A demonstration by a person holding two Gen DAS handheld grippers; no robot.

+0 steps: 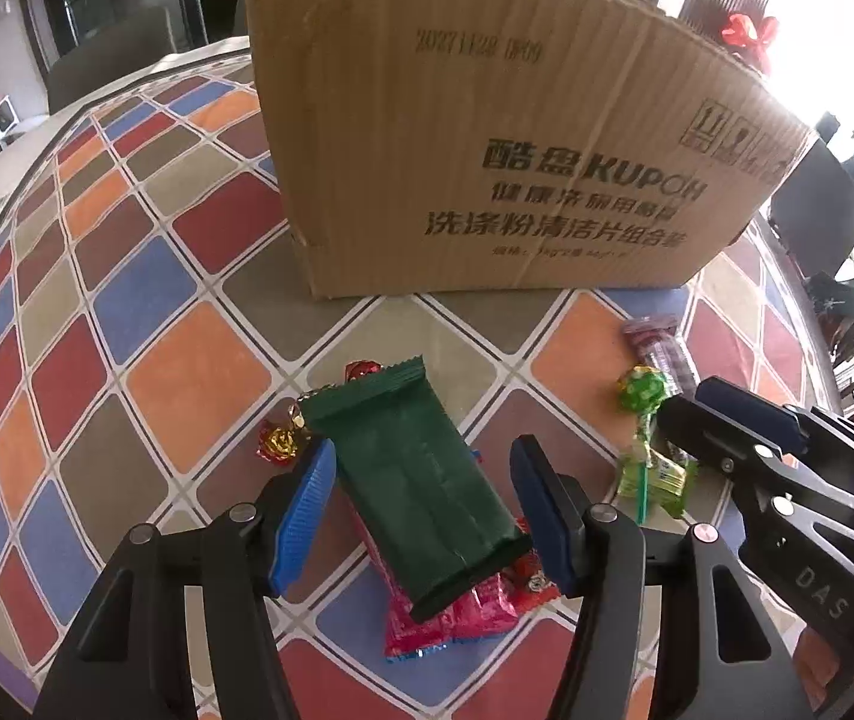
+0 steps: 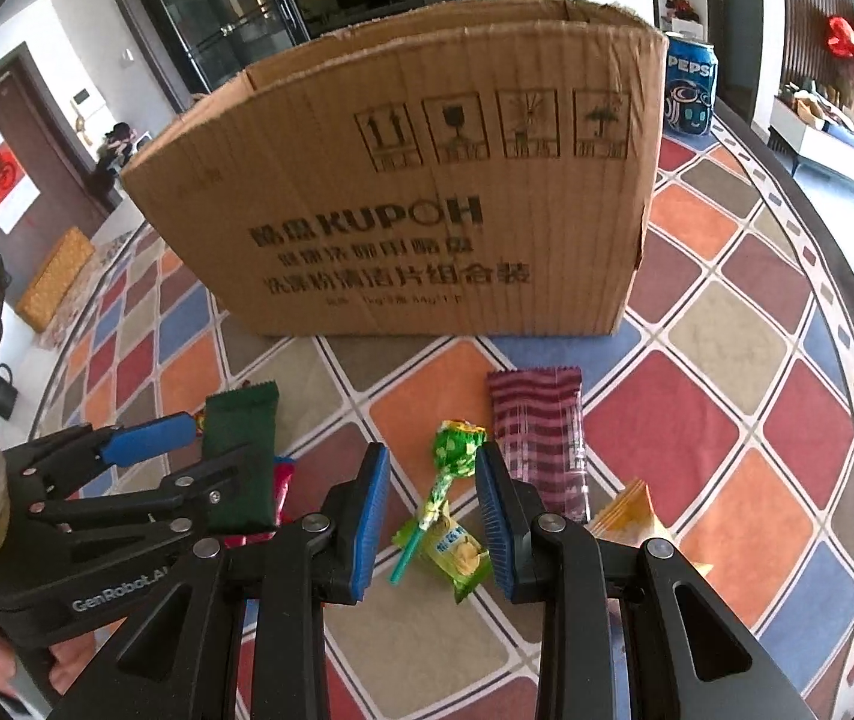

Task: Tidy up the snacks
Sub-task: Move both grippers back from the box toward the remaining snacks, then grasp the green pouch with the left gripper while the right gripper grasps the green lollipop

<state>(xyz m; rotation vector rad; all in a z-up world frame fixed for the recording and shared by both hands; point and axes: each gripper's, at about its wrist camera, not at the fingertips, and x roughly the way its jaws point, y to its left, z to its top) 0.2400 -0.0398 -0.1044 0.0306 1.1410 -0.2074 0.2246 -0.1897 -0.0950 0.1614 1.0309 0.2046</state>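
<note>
- My left fingers [image 1: 420, 504] were spread on either side of the green packet [image 1: 420, 480]. The left pad sat just beside its edge, the right pad stood clear, so nothing was gripped.
- That green packet lay on top of a red packet [image 1: 457, 612] on the worktop [image 1: 186, 372].
- My right fingers [image 2: 433, 516] hung apart around the lollipop [image 2: 454, 450]; its stick ran between the pads, neither one pressing it.
- Its stick lay across a small green sachet [image 2: 457, 558], and a yellow packet [image 2: 631, 516] showed just right of my right pad.
- Gold-and-red foil sweets [image 1: 276, 441] lay beside the green packet's far left corner.
- A striped maroon packet [image 2: 538, 438] lay just beyond the lollipop.
- Farther off, the cardboard box [image 2: 427, 180] stood upright with its top open.
- A Pepsi can [image 2: 691, 87] stood behind the box's right corner.
</note>
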